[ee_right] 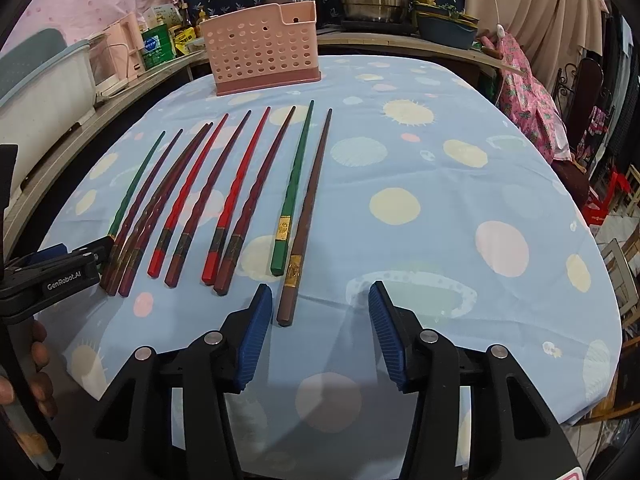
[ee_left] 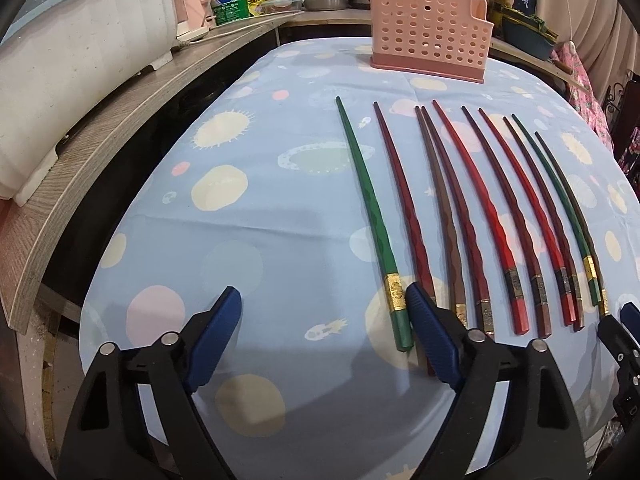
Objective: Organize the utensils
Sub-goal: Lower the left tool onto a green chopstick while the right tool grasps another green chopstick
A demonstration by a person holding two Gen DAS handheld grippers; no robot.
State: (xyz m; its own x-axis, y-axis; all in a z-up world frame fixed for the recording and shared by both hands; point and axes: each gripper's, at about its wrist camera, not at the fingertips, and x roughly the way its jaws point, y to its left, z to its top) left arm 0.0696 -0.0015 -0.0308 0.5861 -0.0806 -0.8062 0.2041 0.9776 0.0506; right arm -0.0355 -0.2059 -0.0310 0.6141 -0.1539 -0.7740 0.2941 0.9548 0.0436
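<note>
A: In the left wrist view, the left hand-held gripper (ee_left: pixel 324 312) is released, with the thick end of the green chopstick (ee_left: pixel 374 224) lying between its blue pads, just beside the right one. I cannot tell if that pad touches it. The next dark red chopstick (ee_left: pixel 404 208) goes under that pad, so its end is hidden.

B: The right wrist view shows the other end of the row. The right hand-held gripper (ee_right: pixel 316 312) is also released, above the blue cloth of the surface (ee_right: pixel 460 208). The end of the brown chopstick (ee_right: pixel 306 216) lies between its pads, close to the left one and not pressed.

A: Both views show the pink holder (ee_left: pixel 428 40) standing empty-sided toward us at the far edge, well apart from the chopsticks.

B: Only my view shows some fingers (ee_right: pixel 40 364) of the person at the left border, behind the other gripper. In your view my gripper is cut off at the right border.

A: What is inside the holder I cannot make out.
</note>
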